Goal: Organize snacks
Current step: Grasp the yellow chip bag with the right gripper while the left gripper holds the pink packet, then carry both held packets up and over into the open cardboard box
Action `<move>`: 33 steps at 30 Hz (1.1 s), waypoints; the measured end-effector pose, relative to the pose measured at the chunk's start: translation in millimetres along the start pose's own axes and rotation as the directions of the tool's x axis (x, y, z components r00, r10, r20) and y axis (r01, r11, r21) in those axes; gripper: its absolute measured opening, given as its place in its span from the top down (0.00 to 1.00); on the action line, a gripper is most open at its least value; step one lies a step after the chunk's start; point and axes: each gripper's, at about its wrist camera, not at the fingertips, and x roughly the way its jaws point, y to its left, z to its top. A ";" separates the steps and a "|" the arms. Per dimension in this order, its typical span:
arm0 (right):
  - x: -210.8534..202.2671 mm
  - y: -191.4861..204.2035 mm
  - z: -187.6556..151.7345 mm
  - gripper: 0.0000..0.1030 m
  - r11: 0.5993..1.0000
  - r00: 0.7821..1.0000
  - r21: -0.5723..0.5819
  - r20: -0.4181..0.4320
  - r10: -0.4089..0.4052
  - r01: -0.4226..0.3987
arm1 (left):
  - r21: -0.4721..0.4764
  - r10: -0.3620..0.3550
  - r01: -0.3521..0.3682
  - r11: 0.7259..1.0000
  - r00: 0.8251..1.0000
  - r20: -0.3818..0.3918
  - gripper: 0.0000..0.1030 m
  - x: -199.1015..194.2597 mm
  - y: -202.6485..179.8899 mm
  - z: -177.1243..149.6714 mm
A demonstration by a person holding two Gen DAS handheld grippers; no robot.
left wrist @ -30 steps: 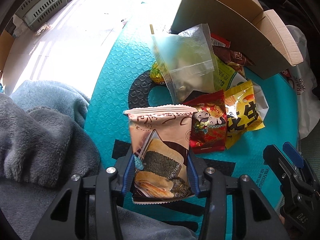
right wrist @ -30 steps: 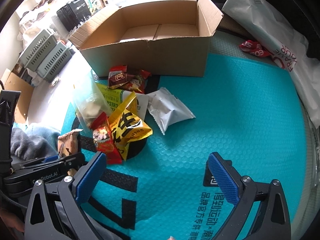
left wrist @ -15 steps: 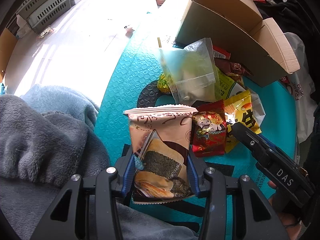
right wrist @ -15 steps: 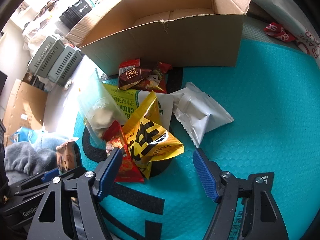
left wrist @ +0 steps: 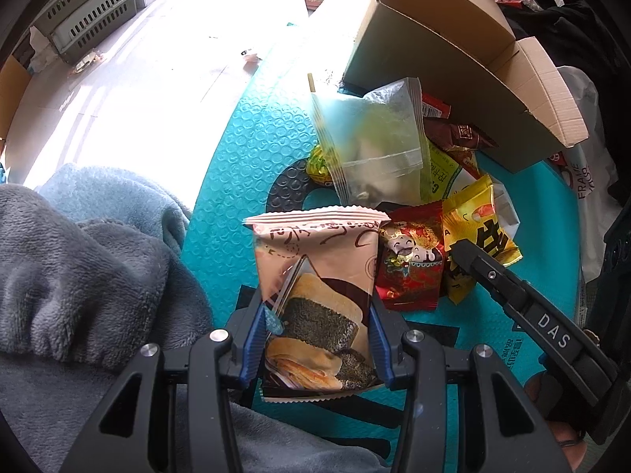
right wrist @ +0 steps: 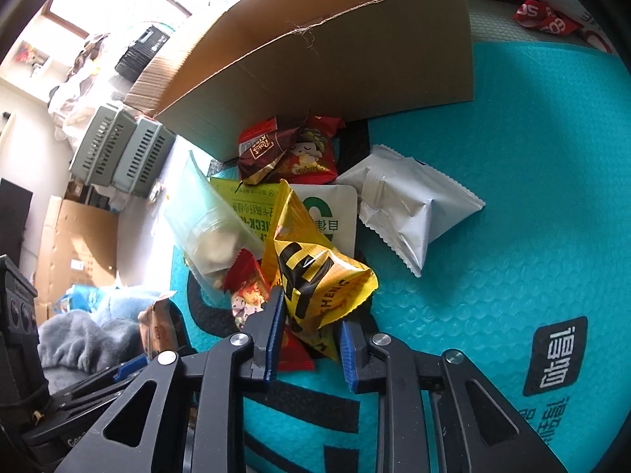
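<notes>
The left gripper (left wrist: 315, 345) points steeply down, and its blue pads are clenched on the lower part of a pink flat snack packet w/ a picture of seaweed crackers (left wrist: 315, 276). The packet stands upright between the fingers, its crimped top edge toward the pile. A grey fleece sleeve (left wrist: 79, 276) lies just beside this gripper on the left.

The right gripper (right wrist: 309, 333) comes in from the right side of the left-wrist view as a black finger marked DAS, tilted down toward the pile. Its jaws have just been closing, and they now grasp the lower corner of a crumpled yellow foil snack bag w/ black characters (right wrist: 315, 272); the blue pads press on it from both sides. A small red packet w/ a cartoon figure (right wrist: 248, 295) lies touching the yellow bag, partly under the left finger.

The rest of the snacks lie in a heap on the teal bubble-textured mat (right wrist: 512, 197), approx. between the grippers and the open brown cardboard box (right wrist: 335, 59): a clear plastic pouch (right wrist: 209, 228), a silver-white foil packet (right wrist: 406, 205), a brown-red wrapper (right wrist: 260, 149) near the box wall. Whether anything is inside the box cannot be told.
</notes>
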 end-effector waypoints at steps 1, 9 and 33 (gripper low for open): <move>-2.8 -0.4 -1.6 0.77 1.000 1.000 0.000 0.005 -0.006 0.006 | 0.003 -0.002 0.002 1.000 1.000 0.003 0.57 -1.0 0.0 -0.5; -22.2 -9.3 -17.7 0.77 0.999 0.998 0.008 0.036 -0.047 0.046 | 0.020 -0.019 0.018 1.000 0.999 0.034 0.57 -13.4 -0.9 -12.5; -71.5 12.2 -41.3 0.78 0.999 0.994 -0.022 0.094 0.048 -0.046 | 0.127 -0.068 0.047 0.991 0.985 0.160 0.57 -74.8 -17.2 -23.1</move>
